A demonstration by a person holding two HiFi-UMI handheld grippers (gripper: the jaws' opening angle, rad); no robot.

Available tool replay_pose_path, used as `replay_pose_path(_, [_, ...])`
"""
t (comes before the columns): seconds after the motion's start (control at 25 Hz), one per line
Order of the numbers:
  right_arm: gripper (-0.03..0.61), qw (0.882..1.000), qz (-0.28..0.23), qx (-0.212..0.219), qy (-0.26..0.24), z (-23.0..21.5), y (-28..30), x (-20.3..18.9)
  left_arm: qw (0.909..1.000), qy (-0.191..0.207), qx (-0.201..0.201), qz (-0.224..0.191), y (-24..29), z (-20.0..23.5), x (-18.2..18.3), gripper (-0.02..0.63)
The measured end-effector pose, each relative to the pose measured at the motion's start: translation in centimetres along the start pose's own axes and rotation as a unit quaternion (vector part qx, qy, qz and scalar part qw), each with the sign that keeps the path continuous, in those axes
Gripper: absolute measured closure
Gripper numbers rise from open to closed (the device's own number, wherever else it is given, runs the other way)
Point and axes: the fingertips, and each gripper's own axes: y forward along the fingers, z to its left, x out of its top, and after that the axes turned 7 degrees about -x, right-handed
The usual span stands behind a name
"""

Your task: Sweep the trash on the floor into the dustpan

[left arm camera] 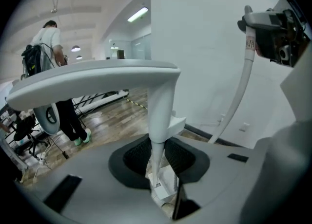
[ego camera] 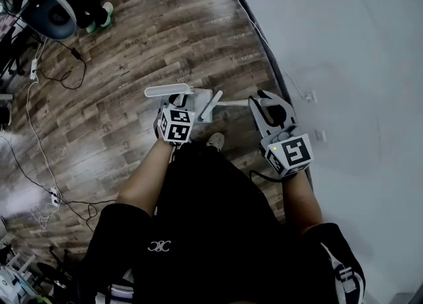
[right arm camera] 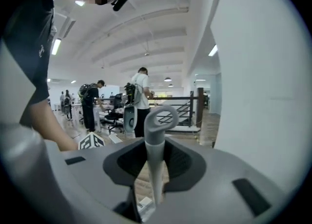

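The person is standing on the wooden floor (ego camera: 152,32) just beside the white wall (ego camera: 344,45), holding both grippers out in front at about the same height. The left gripper (left arm camera: 158,158), the one farther from the wall, is pinching the stem of a flat-topped handle (left arm camera: 161,101) between its jaws. The stem is standing upright in the gap and its wide grey grip is spreading across above them. The right gripper (right arm camera: 156,162), nearer the wall, is clamping its jaws on the shaft of a loop-ended handle (right arm camera: 163,117), with the loop sticking up past them. From the left gripper view, a pale curved shaft is hanging down from the right gripper against the wall. I cannot tell which handle belongs to the dustpan, and no view is showing a pan, a brush head or trash clearly. One shoe (ego camera: 215,141) is peeking out below the grippers, away from the wall. Other people (right arm camera: 139,96) are standing far off from the wall.
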Motion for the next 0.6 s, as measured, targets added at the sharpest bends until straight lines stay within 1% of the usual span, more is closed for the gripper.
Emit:
replay_pose_path(0.16, [0.474,0.997,-0.023,-0.064,0.031,-3.2,-1.9,2.3,0.9999,0.007,0.0,-0.012,-2.0,0.3,4.5,0.528])
replay_pose_path(0.28, [0.474,0.993,-0.038,-0.106,0.038,-5.8,-3.5,4.1,0.9991,0.01,0.002,-0.041,-3.8,0.2,8.8,0.528])
replay_pose_path(0.36, [0.474,0.989,-0.042,-0.132,0.043,-7.2,-4.9,4.4,0.9979,0.017,0.002,-0.063,-5.2,-0.3,11.0,0.528])
replay_pose_path(0.44, [0.474,0.986,-0.041,-0.154,0.052,-8.2,-5.9,4.4,0.9972,0.016,0.004,-0.073,-6.6,-0.6,12.5,0.528])
replay_pose_path(0.6, [0.474,0.981,-0.034,-0.184,0.058,-9.9,-7.7,4.7,0.9962,0.002,0.023,-0.084,-8.8,-1.0,15.4,0.528])
